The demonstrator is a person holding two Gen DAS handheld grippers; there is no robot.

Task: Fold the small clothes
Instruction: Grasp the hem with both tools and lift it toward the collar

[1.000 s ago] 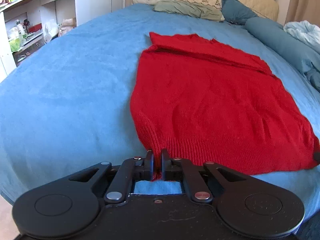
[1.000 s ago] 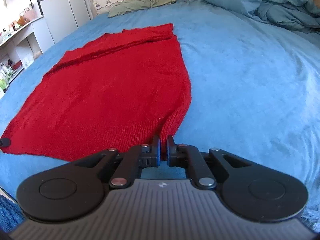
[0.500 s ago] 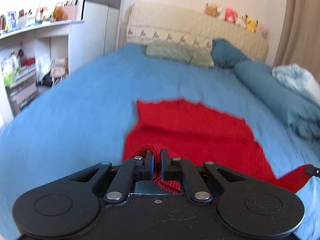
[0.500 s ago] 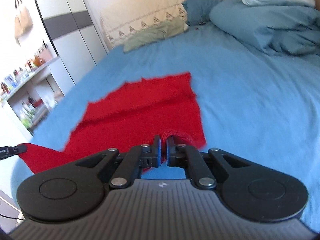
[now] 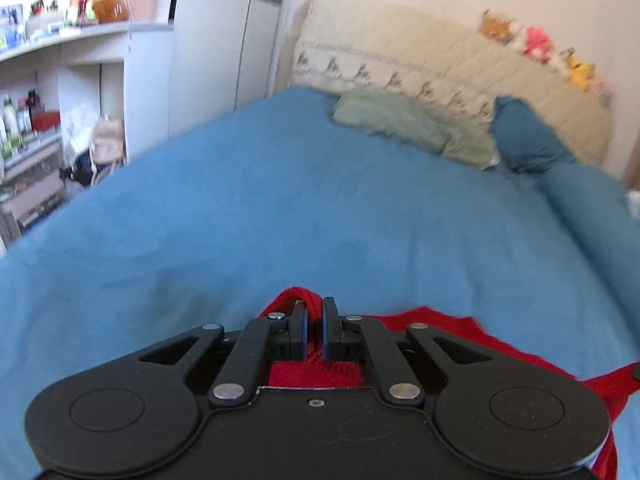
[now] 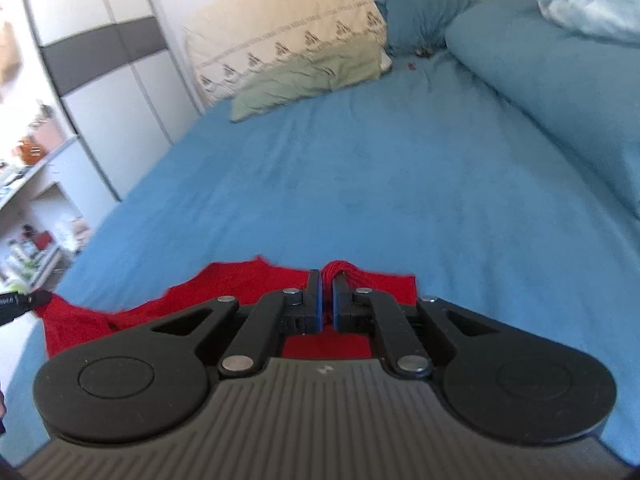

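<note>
Left gripper pinching a corner of the red sweater; right gripper pinching another corner. Sweater draped between them, lifted over the blue bed.

No text, number or brand can be read here. The bottles on the shelves are too blurred to read any label.

It was a home bedroom: a wide bed under a blue cover, pillows against a quilted cream headboard topped with plush toys, a wardrobe, and cluttered shelves.
</note>
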